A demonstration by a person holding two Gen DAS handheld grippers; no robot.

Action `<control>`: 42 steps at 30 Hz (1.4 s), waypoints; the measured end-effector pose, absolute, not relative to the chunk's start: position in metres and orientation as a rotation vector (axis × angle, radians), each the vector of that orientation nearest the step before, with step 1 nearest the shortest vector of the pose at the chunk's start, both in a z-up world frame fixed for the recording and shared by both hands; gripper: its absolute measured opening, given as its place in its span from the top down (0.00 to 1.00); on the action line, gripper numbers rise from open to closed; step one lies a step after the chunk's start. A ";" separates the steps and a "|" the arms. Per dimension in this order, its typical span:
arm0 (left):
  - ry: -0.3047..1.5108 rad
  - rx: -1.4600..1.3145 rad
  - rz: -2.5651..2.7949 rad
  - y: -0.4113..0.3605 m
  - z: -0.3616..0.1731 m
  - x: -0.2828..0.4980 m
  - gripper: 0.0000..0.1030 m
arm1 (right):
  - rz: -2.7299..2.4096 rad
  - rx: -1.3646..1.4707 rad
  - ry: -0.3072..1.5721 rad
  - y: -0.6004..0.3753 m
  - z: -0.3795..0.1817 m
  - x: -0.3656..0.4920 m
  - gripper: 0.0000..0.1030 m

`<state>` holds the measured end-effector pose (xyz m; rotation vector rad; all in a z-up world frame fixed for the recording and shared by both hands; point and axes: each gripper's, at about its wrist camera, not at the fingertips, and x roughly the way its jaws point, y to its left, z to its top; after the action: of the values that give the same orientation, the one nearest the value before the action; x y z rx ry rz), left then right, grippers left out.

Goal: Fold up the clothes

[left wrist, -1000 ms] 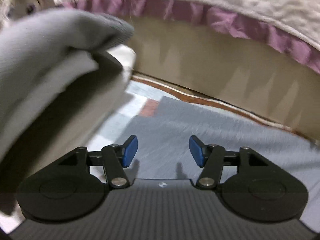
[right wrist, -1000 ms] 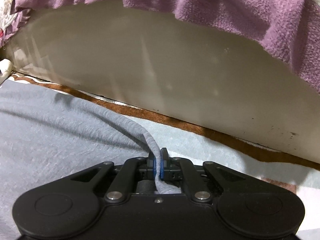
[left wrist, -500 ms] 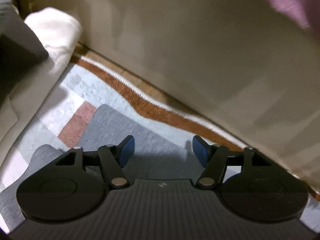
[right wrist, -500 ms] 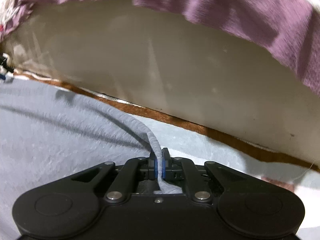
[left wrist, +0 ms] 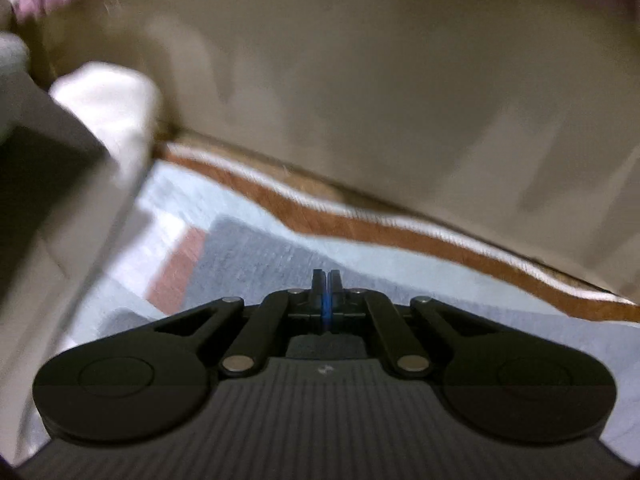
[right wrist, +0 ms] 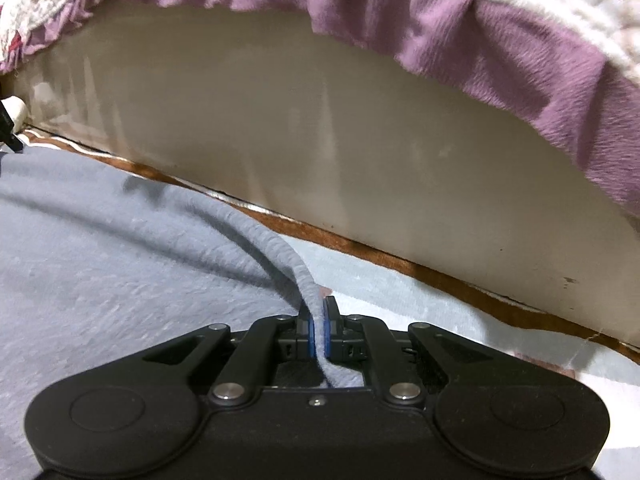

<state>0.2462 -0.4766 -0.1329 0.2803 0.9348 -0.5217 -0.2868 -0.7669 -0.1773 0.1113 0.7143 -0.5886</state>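
The grey garment (right wrist: 120,280) lies spread on a patterned rug. A raised fold of it runs into my right gripper (right wrist: 319,322), which is shut on that fold. In the left wrist view, the garment's far corner (left wrist: 256,256) lies on the rug. My left gripper (left wrist: 326,280) is down on that corner with its blue pads pressed together. This view is blurred, so the cloth between the pads is hard to make out.
The rug (left wrist: 400,276) has a brown border (right wrist: 400,258) along a beige bed base (right wrist: 320,140). A purple frill and a white quilt (right wrist: 500,52) overhang the base. White and grey folded fabric (left wrist: 108,120) is piled at the left.
My left gripper has gone from open to shut over the garment's corner and the view has shifted slightly. The right gripper keeps its hold on the fold, barely moving.
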 end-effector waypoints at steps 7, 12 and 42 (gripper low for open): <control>0.553 0.245 -0.580 -0.481 -0.075 0.225 1.00 | -0.608 0.050 0.609 -0.757 -0.158 -0.301 0.96; 0.358 0.213 -0.596 -0.490 -0.053 0.217 1.00 | -0.639 0.043 0.595 -0.764 -0.154 -0.295 0.96; 0.807 0.375 -0.643 -0.409 -0.164 0.129 0.29 | -0.918 0.387 0.726 -0.781 -0.158 -0.519 0.32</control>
<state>0.1291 -0.4088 -0.1638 0.3747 0.8070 -0.6433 -0.5195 -0.7810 -0.1584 0.3874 0.7262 -0.9175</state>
